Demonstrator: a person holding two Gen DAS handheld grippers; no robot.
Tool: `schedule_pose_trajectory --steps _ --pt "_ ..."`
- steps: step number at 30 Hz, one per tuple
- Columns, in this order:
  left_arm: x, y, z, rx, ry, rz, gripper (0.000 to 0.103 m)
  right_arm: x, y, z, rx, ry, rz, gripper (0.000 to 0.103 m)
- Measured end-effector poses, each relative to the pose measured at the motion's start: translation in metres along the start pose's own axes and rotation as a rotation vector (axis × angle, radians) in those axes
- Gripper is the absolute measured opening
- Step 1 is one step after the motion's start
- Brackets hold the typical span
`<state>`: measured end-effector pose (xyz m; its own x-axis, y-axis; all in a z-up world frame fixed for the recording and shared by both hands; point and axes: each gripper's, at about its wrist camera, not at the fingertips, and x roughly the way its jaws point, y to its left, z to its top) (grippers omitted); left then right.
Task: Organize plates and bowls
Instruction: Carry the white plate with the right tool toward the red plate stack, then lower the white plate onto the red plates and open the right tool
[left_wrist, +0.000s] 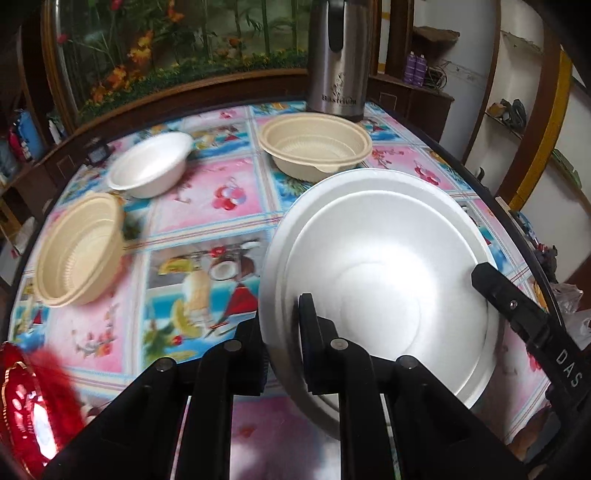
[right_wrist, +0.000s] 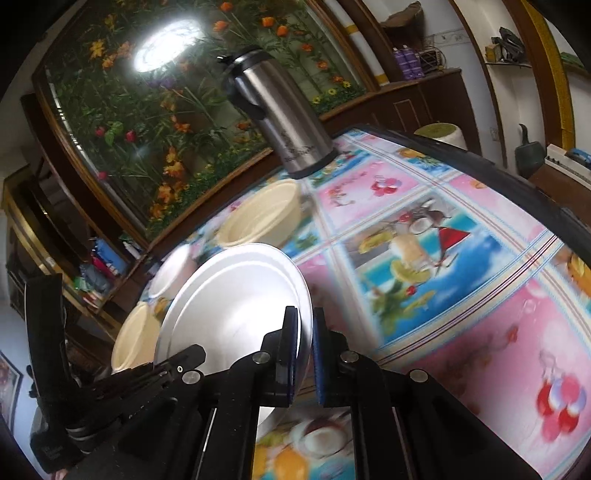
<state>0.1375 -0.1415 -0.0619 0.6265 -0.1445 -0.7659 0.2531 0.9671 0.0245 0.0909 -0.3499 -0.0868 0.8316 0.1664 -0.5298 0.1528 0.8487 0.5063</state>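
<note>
A large white foam plate (left_wrist: 380, 273) is held tilted above the table; both grippers grip it. My left gripper (left_wrist: 282, 321) is shut on its left rim. My right gripper (right_wrist: 304, 325) is shut on its right rim, and its finger (left_wrist: 495, 286) shows in the left wrist view. The plate also shows in the right wrist view (right_wrist: 236, 295). On the table stand a beige bowl (left_wrist: 314, 144) at the back, a small white bowl (left_wrist: 151, 164) at back left and a stack of beige bowls (left_wrist: 79, 251) at left.
A steel thermos jug (left_wrist: 338, 59) stands at the table's far edge, behind the beige bowl. The table has a colourful fruit-print cloth (left_wrist: 207, 206). A red shiny object (left_wrist: 26, 410) lies at the near left corner. A framed flower picture (right_wrist: 147, 103) is behind the table.
</note>
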Motion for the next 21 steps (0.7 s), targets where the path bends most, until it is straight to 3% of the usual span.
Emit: schedule_pose_trajectory --steps 9,21 --pt "-0.061 0.052 -0.028 -0.045 -0.116 0.083 0.012 -0.029 0.052 -0.029 -0.036 -0.027 0.127 0.007" --pt "-0.099 0.113 -0.061 -0.126 -0.160 0.149 0.012 -0.045 0.125 -0.059 -0.128 -0.003 0.227 0.007"
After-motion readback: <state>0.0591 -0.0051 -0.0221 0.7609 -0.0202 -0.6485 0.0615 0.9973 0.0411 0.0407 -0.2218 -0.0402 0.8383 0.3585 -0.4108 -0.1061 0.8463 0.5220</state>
